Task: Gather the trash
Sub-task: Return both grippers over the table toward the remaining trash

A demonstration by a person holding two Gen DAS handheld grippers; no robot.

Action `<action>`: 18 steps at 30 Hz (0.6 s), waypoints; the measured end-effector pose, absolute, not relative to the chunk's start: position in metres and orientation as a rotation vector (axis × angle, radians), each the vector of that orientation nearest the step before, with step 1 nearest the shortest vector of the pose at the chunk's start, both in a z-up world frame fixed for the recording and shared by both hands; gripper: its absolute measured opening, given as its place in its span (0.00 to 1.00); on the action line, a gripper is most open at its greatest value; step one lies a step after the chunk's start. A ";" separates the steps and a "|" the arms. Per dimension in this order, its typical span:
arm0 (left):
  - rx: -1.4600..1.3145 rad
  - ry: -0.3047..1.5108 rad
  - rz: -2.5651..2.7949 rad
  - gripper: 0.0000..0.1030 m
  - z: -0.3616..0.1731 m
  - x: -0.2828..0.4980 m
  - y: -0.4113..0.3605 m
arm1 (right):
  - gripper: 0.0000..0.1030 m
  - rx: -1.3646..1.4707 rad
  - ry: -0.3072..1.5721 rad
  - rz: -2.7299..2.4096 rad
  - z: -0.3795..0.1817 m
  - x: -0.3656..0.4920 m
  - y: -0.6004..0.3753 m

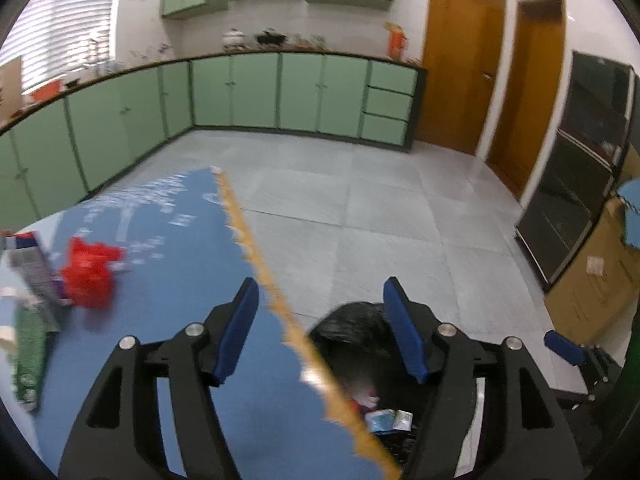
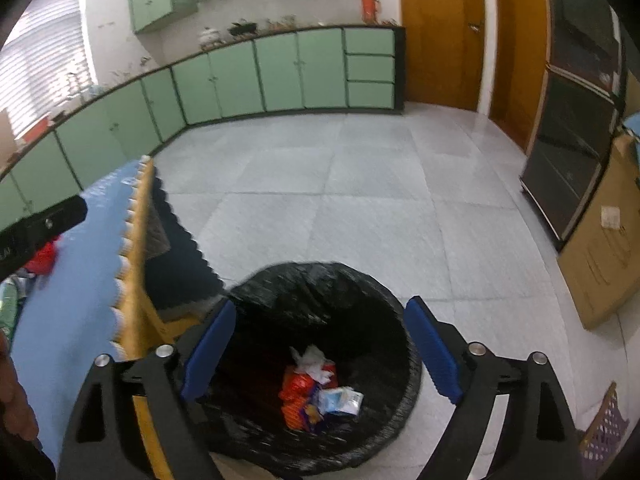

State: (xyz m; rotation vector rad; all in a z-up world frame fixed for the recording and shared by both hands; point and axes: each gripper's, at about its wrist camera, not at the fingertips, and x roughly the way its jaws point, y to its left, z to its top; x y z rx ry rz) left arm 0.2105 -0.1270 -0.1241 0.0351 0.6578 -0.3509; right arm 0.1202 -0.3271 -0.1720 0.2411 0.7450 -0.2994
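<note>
both sets of blue-padded fingers (image 2: 320, 356) are released and empty, the right pair over the black-lined round bin (image 2: 320, 360) on the floor. next, swing the left fingers (image 1: 324, 328) to the crumpled red wrapper (image 1: 90, 276) on the blue-covered surface (image 1: 180, 240), far left, gripping its bulk.

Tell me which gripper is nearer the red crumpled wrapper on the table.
Left. The left gripper hangs over the table edge near the red wrapper; the right gripper is above the bin.

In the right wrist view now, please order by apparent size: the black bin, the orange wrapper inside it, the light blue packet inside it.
1. black bin, by far the largest.
2. orange wrapper.
3. light blue packet, slightly smaller than the wrapper; both lie together, so nearness hardly matters.
</note>
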 end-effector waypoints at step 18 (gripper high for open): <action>0.034 0.597 0.125 0.68 -0.112 0.163 0.082 | 0.90 0.151 0.640 0.038 -0.132 0.163 -0.151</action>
